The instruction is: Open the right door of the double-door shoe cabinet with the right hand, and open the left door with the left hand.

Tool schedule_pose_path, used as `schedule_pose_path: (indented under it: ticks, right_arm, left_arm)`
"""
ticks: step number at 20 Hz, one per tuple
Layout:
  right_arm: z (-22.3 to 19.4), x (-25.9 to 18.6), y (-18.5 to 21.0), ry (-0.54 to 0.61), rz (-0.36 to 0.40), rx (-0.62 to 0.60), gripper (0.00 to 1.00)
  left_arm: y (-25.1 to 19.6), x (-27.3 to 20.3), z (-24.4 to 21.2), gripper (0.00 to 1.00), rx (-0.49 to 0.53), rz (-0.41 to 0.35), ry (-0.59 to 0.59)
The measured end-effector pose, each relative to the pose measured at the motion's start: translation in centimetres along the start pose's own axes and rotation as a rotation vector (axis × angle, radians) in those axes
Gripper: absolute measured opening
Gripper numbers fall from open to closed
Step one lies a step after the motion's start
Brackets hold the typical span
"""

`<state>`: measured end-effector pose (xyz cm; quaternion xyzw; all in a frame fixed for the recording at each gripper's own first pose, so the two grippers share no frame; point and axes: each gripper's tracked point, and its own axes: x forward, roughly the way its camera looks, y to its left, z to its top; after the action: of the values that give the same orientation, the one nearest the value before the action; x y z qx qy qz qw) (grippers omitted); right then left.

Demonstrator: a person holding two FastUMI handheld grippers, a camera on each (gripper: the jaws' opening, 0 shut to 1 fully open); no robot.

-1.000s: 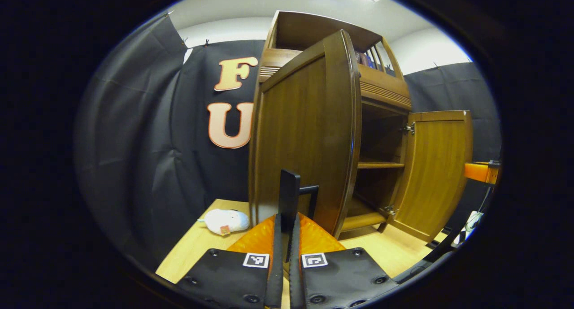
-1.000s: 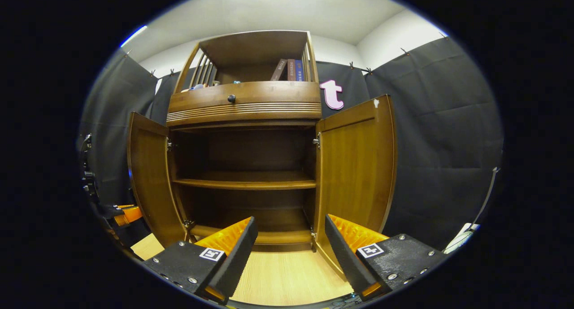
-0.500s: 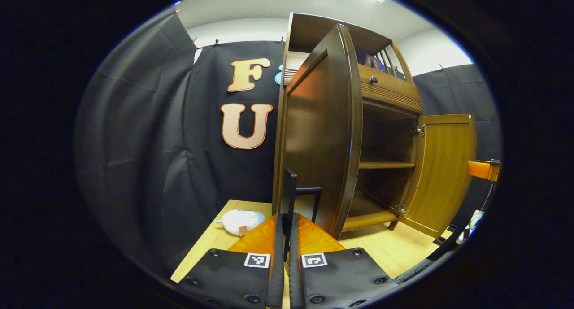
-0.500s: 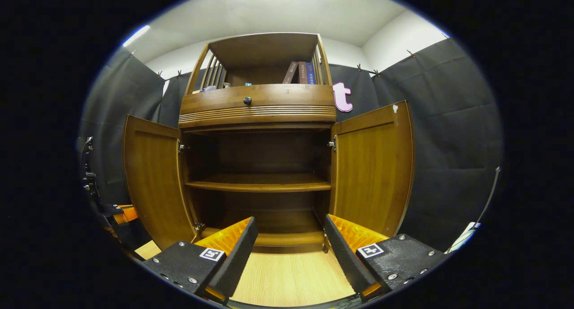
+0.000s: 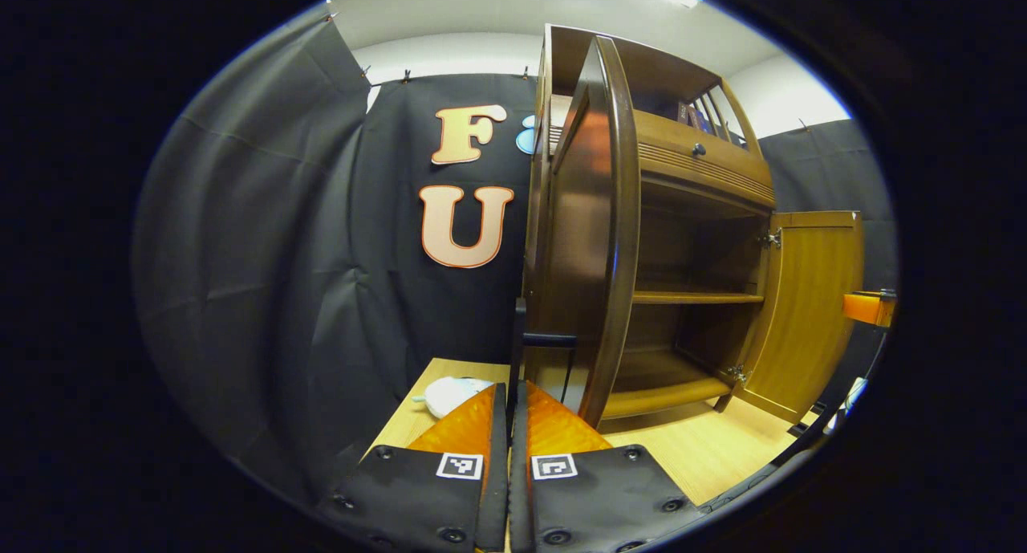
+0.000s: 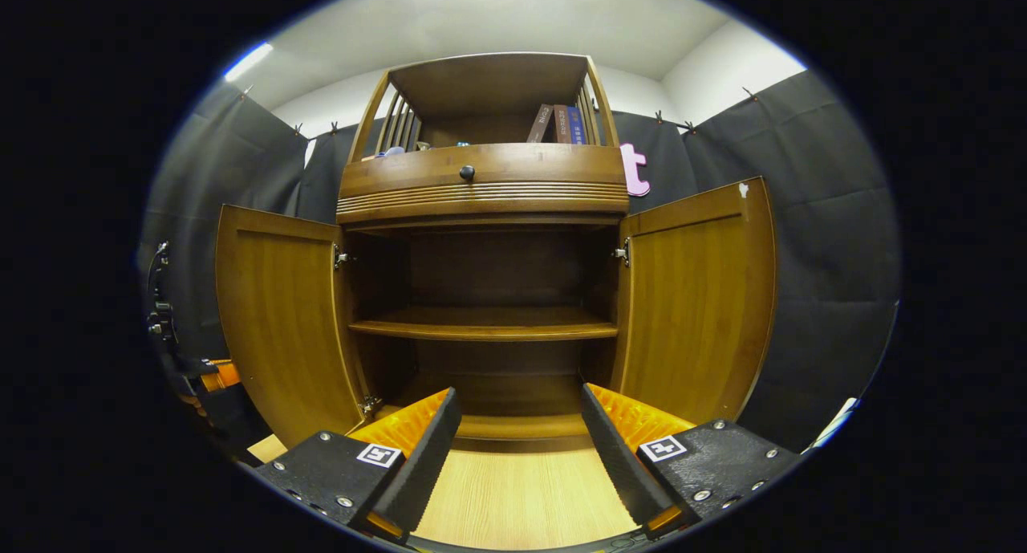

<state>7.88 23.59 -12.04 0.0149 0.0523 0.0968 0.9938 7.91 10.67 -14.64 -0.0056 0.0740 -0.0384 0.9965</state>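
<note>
The double-door wooden shoe cabinet [image 6: 481, 296] stands on the light wood desk [image 6: 521, 497] with both doors swung out. In the left gripper view, the left hand-held gripper [image 5: 508, 396] has its two orange-and-black fingers pressed together on the slim black bar handle [image 5: 520, 336] of the brown left door [image 5: 590, 248], which rises straight ahead of it, seen almost edge-on. Just to the left of those fingers, a small white soft toy [image 5: 449, 392] lies on the desk against the black cloth wall. Beyond the door's edge, to the right, the cabinet's open interior shows a single wooden shelf [image 5: 694, 298], and farther right the right door [image 5: 810, 304] stands open on its metal hinges.

In the right gripper view, the right hand-held gripper [image 6: 520, 416] hangs free before the cabinet's open middle, its fingers spread wide apart and touching nothing. Directly ahead lie the cabinet's base and the shelf across the dark interior. The left door is flung out on the left side and the right door on the right side of the fingers. Above the opening runs a ribbed wooden drawer front with a small dark round knob [image 6: 467, 172], and higher still an open top shelf holds a few upright books [image 6: 562, 124].
</note>
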Motion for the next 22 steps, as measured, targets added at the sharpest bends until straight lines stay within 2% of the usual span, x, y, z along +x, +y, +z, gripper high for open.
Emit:
schedule_pose_path:
  ticks: [3,8,11,18,21,22]
  right_arm:
    - [-0.2,0.3,0.5,0.009,0.011,-0.005,0.92]
    - [-0.4,0.5,1.1,0.019,0.020,0.002,0.92]
    - [-0.3,0.5,1.2,0.018,0.023,0.003,0.92]
    - [-0.1,0.0,0.4,0.030,0.023,0.009,0.92]
    - [0.5,-0.4,-1.0,0.033,0.012,0.001,0.92]
    - [0.8,-0.5,-1.7,0.033,0.005,-0.005,0.92]
  left_arm:
    - [1.1,-0.2,0.2,0.08,0.023,0.010,-0.005]
    - [1.9,-0.7,0.0,0.10,-0.022,0.009,-0.005]
    - [2.0,-1.4,-0.1,0.11,-0.009,0.015,-0.001]
    - [3.2,-4.9,2.2,0.08,0.002,0.106,-0.009]
    - [3.1,-6.9,4.7,0.08,-0.012,0.141,-0.024]
    - [2.9,-7.4,5.6,0.15,-0.017,0.152,-0.034]
